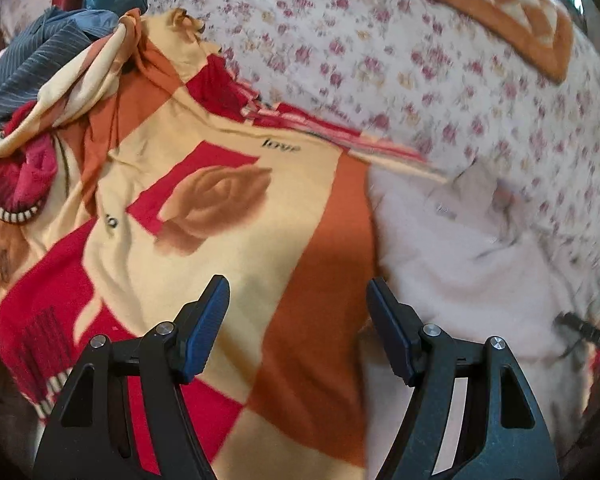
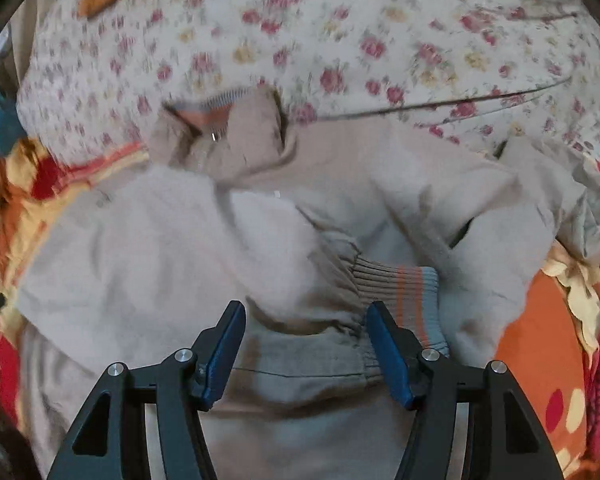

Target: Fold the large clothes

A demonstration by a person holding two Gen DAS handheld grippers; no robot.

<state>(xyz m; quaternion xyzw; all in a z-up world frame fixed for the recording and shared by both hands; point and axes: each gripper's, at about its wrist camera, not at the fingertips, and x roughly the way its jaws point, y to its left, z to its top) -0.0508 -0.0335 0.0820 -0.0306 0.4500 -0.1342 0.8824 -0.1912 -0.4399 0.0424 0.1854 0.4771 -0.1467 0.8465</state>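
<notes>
Beige jacket (image 2: 340, 184) lies crumpled on bed (image 2: 340, 20), atop patterned blanket (image 1: 220, 184). Soft, bulky, probably light; will sag. Best hold judged: ribbed cuff (image 2: 404, 292) or hem. Right hand-held gripper (image 2: 306, 344) spread, straddling sleeve fabric. Left hand-held gripper (image 1: 298, 320) spread, empty, over blanket.

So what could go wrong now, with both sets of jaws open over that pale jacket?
The right gripper might pinch the ribbed striped cuff together with the beige jacket layer beneath, bunching the fold. The left gripper hangs over the orange-and-red patterned blanket, so it could grab that instead.
</notes>
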